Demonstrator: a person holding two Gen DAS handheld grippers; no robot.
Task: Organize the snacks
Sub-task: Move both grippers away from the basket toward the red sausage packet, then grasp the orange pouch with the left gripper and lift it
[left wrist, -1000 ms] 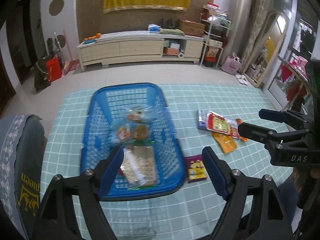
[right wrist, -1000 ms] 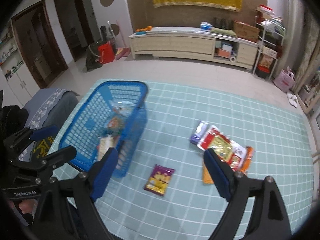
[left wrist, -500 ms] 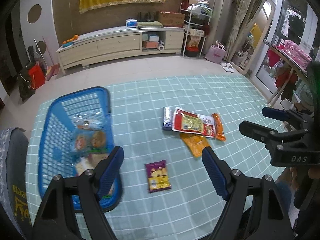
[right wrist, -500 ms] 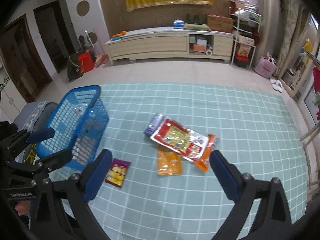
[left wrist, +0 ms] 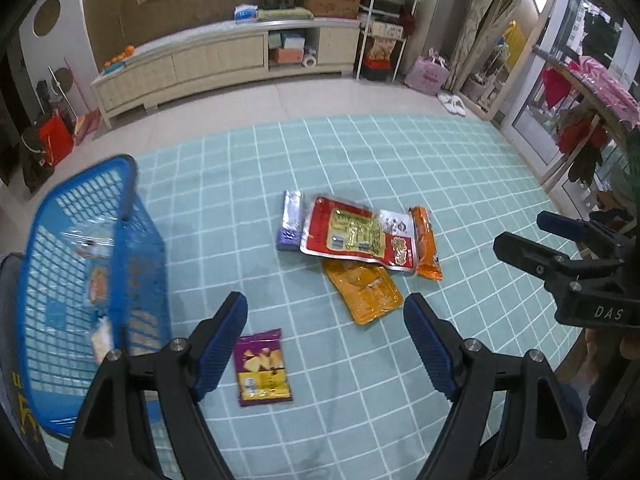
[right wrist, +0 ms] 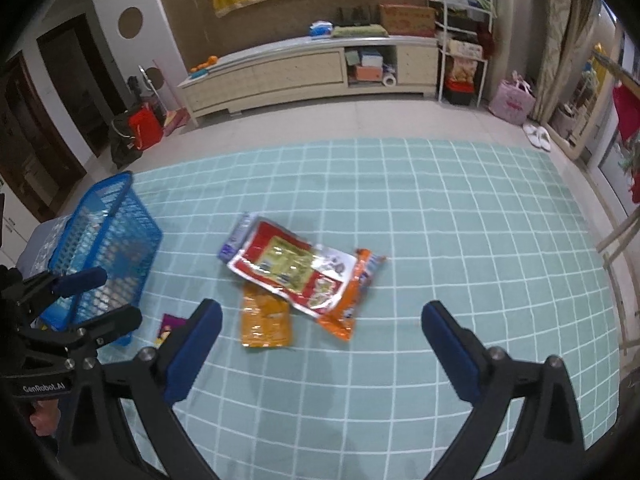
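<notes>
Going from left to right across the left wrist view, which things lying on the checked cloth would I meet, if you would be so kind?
Blue basket → purple chip packet → small purple-blue packet → large red pouch → narrow orange packet. The yellow-orange pouch lies partly under the red one, so I leave it out.

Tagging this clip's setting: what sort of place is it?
Probably a home living room: a long low cabinet along the wall, slippers on the tiled floor, and a check-clothed table holding snacks.

Blue basket [left wrist: 132,240]: perforated plastic. Red snack pouch [left wrist: 356,236]: glossy foil. Checked tablecloth [left wrist: 440,184]: matt cloth.
</notes>
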